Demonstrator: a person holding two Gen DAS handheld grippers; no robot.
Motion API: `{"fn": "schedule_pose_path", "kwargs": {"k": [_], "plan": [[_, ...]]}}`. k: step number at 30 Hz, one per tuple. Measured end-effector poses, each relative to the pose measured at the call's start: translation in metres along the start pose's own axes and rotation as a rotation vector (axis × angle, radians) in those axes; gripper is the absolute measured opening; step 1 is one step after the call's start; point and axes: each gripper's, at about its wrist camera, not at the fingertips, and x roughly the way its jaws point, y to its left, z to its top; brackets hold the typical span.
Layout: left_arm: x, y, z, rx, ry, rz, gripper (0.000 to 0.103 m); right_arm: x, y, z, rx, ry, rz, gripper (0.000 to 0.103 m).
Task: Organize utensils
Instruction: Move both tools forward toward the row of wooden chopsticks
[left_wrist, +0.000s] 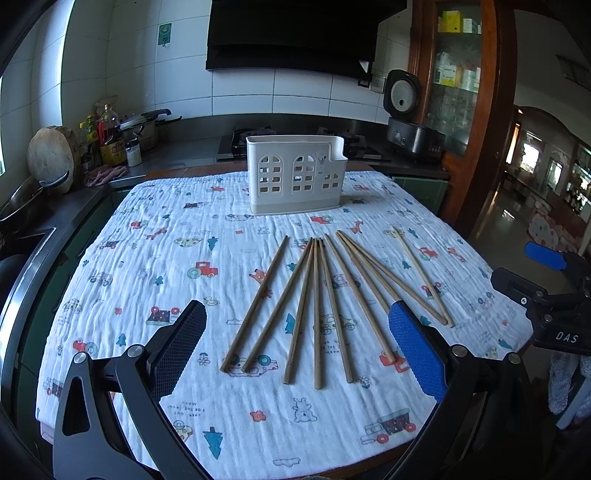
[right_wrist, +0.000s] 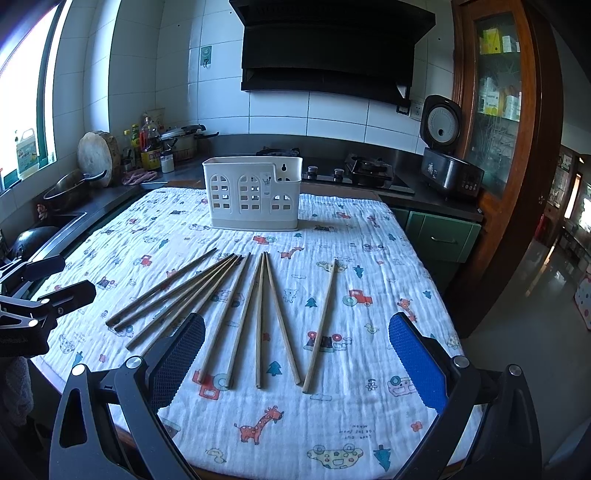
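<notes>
The wooden chopsticks (left_wrist: 317, 314) lie loose on the printed cloth (left_wrist: 147, 258) in the middle of the frame, fanned out: their long axes run from the lower edge toward the upper edge, with the far tips drawn closer together and the near ends spread apart. In the right wrist view the same chopsticks (right_wrist: 258, 317) fan the same way, the leftmost ones slanting strongly to the lower left. One chopstick (left_wrist: 424, 277) at the right of the fan lies apart from the rest at its far tip.

Above them, at centre frame, stands the white utensil holder (left_wrist: 295, 177) with arched window cut-outs, upright on the cloth and well apart from the chopsticks; it also shows in the right wrist view (right_wrist: 253, 192).

The left tool (left_wrist: 295, 350) hangs over the near ends of the chopsticks with its fingers spread wide, holding nothing. The right tool (right_wrist: 295, 354) is likewise spread wide and empty above the fan's near ends.

Printed on the cloth, upside down, is "LOOK OUT FOR THE MOON". The right tool's body, at the right edge of the left view, reads "DAS".

The desk carries the cloth; behind it, a gas hob (right_wrist: 354, 171), a rice cooker (right_wrist: 447, 162) with lid raised, and bottles (right_wrist: 149, 147) at upper left.
</notes>
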Motion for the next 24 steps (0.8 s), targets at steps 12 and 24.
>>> {"fn": "schedule_pose_path", "kwargs": {"k": [12, 24], "plan": [[0.0019, 0.0047, -0.0007, -0.008, 0.004, 0.005, 0.098, 0.0002, 0.0017, -0.0002, -0.005, 0.002, 0.001, 0.097], [0.0026, 0.009, -0.0014, -0.011, 0.001, 0.009, 0.098, 0.0071, 0.0024, -0.0038, -0.002, 0.015, 0.001, 0.097]]}}
